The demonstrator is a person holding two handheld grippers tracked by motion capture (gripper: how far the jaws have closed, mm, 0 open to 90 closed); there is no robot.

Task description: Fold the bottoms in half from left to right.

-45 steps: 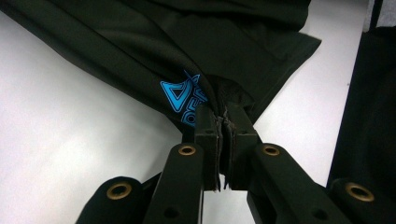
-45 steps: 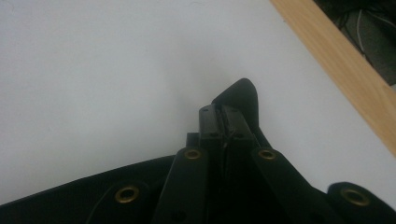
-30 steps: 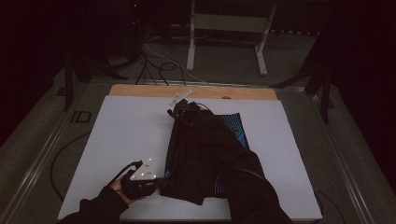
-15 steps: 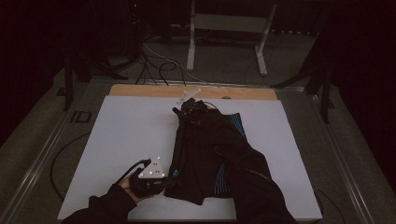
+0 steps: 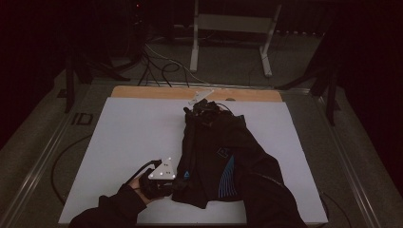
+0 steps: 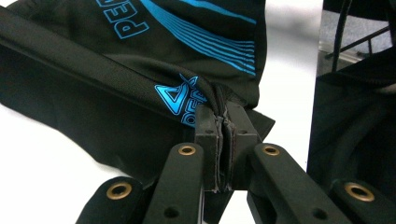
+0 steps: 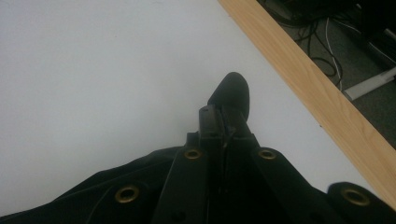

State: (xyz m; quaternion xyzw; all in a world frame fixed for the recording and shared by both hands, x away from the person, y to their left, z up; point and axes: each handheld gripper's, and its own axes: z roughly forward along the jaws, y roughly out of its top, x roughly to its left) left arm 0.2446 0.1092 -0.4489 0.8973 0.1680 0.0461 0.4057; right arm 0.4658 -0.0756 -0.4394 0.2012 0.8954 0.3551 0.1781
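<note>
Shorts (image 5: pixel 223 161), black with blue stripes, lie stretched lengthwise on the white table (image 5: pixel 138 137), right of its middle. Left gripper (image 6: pixel 223 122) is clamped on a fold of the fabric at the near end, beside a blue logo. Right gripper (image 7: pixel 225 122) is clamped on the dark cloth at the far end, near the wooden edge (image 7: pixel 308 79)
</note>
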